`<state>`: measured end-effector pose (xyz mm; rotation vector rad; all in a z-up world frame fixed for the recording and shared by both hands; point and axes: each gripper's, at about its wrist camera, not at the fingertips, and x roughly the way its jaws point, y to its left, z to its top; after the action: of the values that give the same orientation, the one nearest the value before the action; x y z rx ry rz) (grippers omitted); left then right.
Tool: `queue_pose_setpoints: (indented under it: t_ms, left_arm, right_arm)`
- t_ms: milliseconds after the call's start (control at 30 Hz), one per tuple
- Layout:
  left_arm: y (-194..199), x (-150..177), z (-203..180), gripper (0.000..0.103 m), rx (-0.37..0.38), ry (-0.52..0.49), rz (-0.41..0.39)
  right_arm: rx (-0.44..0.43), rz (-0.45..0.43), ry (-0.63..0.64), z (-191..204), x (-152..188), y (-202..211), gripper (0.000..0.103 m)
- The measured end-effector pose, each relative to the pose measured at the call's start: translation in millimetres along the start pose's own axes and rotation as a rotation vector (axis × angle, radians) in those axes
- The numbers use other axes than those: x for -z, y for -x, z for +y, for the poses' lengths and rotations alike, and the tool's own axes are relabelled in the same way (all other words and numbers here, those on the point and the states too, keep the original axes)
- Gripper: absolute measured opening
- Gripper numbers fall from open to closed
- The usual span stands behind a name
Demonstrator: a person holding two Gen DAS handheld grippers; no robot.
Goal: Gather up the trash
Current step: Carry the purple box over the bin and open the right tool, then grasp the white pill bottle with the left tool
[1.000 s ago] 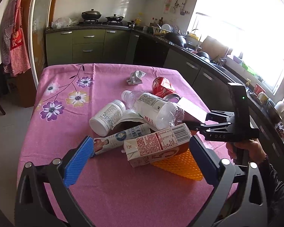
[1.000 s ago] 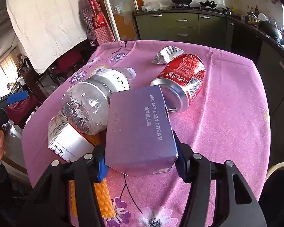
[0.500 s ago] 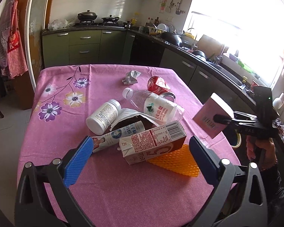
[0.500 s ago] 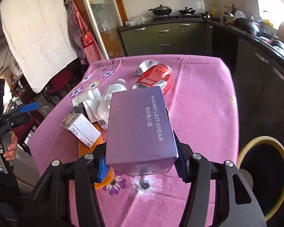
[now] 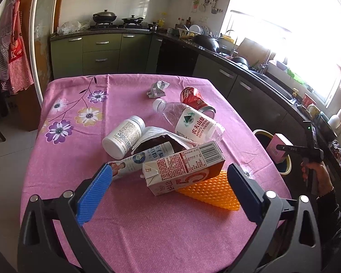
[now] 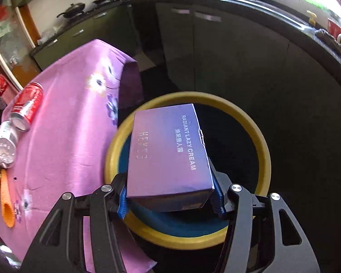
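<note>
I am pinching the box point(image 6: 168, 150) between the pads of my right gripper point(image 6: 169, 199), holding it over the bin point(image 6: 259, 134) so that it will drop inside — the bin is standing off the table point(image 6: 63, 136) edge, at three o'clock. My wrist is pitching steeply down. My left gripper point(image 5: 170, 190) is hanging spread and empty — aiming down over the carton point(image 5: 184, 166).

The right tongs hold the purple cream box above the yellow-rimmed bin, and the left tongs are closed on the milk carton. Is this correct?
Not entirely. In the left wrist view the left tongs stand open, their pads clear of the milk carton, which lies on the table. The rest is correct: the right wrist view shows the right tongs gripping the purple cream box above the yellow-rimmed bin.
</note>
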<state>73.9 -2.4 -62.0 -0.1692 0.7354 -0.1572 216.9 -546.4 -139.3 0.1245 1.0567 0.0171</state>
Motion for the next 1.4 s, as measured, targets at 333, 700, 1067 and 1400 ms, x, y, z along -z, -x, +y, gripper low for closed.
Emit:
queue_pose_setpoints:
  t_ms: [333, 700, 1067, 1400]
  left_arm:
    - [-10, -2, 3, 0.096, -0.022, -0.003, 0.03]
    - [-22, -11, 10, 0.096, -0.045, -0.041, 0.052]
    - [-58, -66, 49, 0.096, -0.055, -0.162, 0.1]
    - [-129, -78, 85, 0.096, -0.033, -0.228, 0.29]
  right_arm:
    - [0.027, 0.025, -0.05, -19, -5, -30, 0.069]
    - [-0.028, -0.043, 0.003, 16, 7, 8, 0.069]
    - [-0.096, -0.047, 0.011, 52, 32, 25, 0.07]
    - [-0.112, -0.027, 0.02, 67, 36, 21, 0.07]
